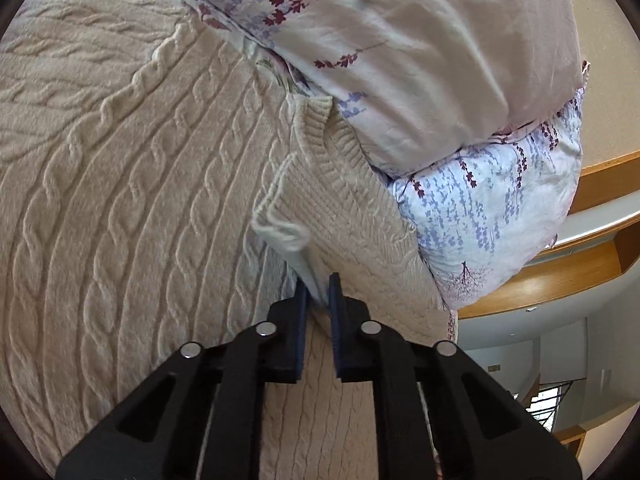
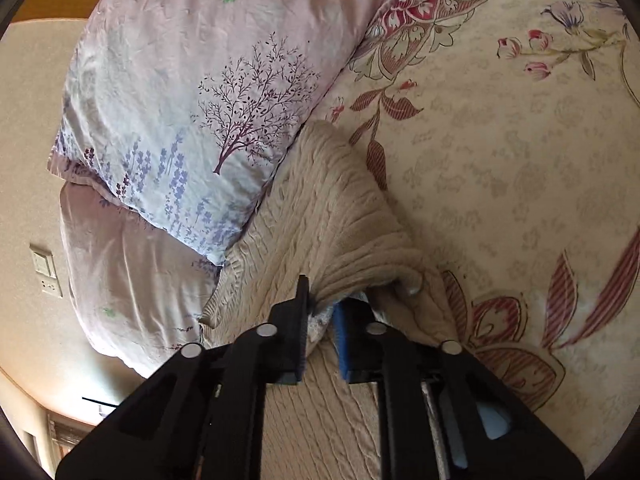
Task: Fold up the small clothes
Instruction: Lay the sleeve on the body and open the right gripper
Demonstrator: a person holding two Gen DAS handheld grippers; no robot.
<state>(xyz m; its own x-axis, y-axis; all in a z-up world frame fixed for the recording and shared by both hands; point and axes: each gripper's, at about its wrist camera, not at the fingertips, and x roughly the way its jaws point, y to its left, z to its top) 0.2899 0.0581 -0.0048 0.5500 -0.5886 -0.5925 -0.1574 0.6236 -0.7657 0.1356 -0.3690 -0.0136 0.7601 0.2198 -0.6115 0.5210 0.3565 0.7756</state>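
A cream cable-knit sweater (image 1: 132,200) lies spread on the bed and fills the left wrist view. Its ribbed edge (image 1: 320,152) is folded up near the pillows. My left gripper (image 1: 319,292) is shut on a raised fold of the sweater. In the right wrist view the sweater (image 2: 320,208) is bunched and lifted off the bedsheet. My right gripper (image 2: 322,304) is shut on a fold of the sweater, with knit fabric pinched between the black finger and the blue pad.
Two lavender floral pillows (image 1: 420,60) are stacked right beside the sweater; they also show in the right wrist view (image 2: 192,120). A cream floral bedsheet (image 2: 520,160) stretches to the right. A wooden headboard (image 1: 560,272) and a wall switch (image 2: 44,264) lie beyond the pillows.
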